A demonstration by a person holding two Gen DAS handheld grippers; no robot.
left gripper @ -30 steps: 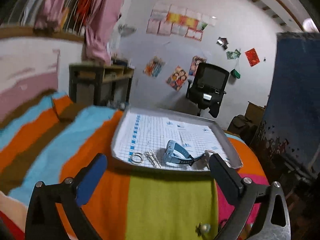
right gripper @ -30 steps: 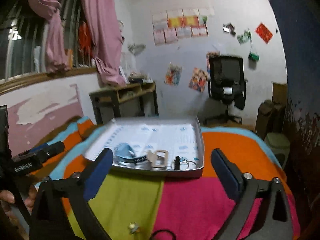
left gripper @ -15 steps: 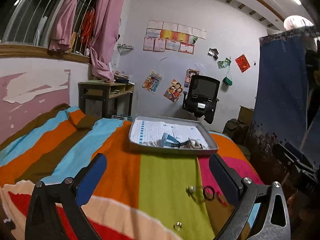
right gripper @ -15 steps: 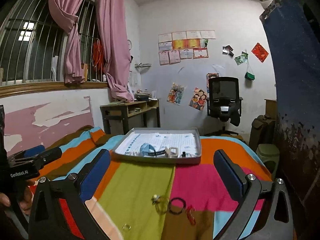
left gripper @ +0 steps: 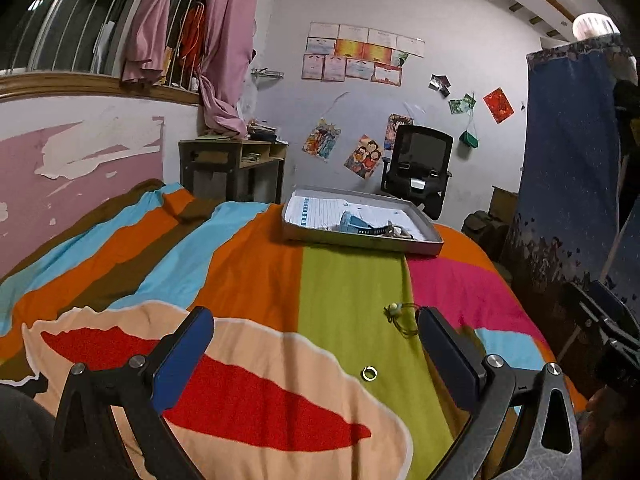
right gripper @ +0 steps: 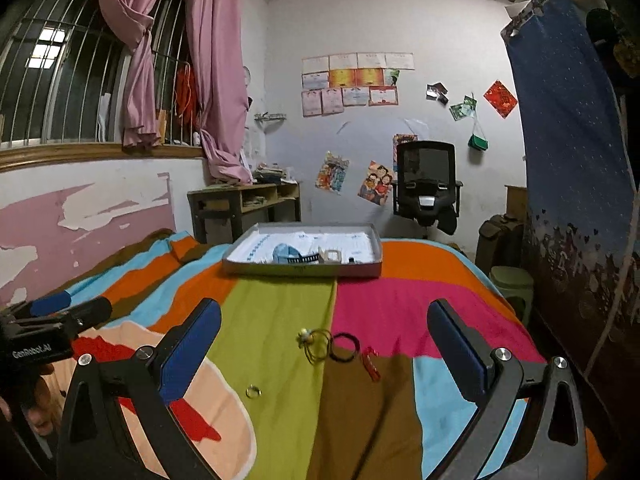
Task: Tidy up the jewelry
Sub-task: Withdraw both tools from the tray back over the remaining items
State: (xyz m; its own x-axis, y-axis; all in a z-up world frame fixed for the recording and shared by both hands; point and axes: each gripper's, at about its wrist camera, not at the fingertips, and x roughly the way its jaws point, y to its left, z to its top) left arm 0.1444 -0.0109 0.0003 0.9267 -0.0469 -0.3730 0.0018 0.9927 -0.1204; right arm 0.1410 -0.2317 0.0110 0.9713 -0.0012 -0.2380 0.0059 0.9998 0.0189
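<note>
Although the tray (right gripper: pixel 302 268) at the far end of the bed (right gripper: pixel 396 300) shows clearly, its contents are hard to make out: a light blue watch (right gripper: pixel 289 254) with a dark strap can be told, and a pale square piece just right of it, while the smaller bits at the tray's near rim are too small to name. In the left wrist view the right claw's finger hides the right part of the loose pieces on the bed, and only the beaded hair tie (left gripper: pixel 400 316) shows beside it.

From the right wrist view, the loose jewelry lies on the bedspread between the tray and the claws, well apart from the tray. The beaded hair tie (right gripper: pixel 314 344) lies on the green stripe, the black ring-shaped band (right gripper: pixel 343 346) just right of it, touching or overlapping it, and a small red piece (right gripper: pixel 370 362) to the right of that. A small ring (right gripper: pixel 253 391) lies alone, nearer and to the left.

The right claw (right gripper: pixel 324 344) is spread wide, holding nothing, with the hair tie and band lying between its fingers. The left claw (left gripper: pixel 316 344) is likewise wide apart and empty, the ring (left gripper: pixel 369 373) lying between its fingers, nearer the right one.
</note>
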